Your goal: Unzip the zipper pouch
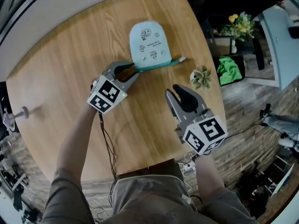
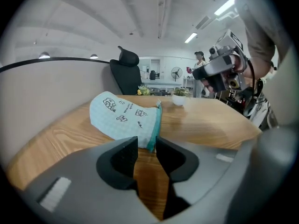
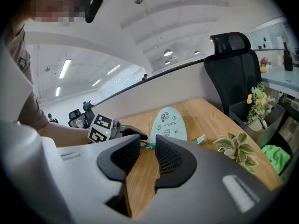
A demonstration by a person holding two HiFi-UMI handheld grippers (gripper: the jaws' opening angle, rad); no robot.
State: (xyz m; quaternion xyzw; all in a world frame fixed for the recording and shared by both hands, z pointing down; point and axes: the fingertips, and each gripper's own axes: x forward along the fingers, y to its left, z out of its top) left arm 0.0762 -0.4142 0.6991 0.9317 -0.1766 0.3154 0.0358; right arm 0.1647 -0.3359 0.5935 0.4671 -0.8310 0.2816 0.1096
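- Your left gripper point(image 1: 134, 72) has its jaws apart, with the zipper pouch's point(image 1: 148, 43) near-left corner right at the tips.
- The pouch lies flat toward the table's point(image 1: 60, 64) far edge.
- Your right gripper point(image 1: 176, 91) hangs open and empty, short of the pouch.
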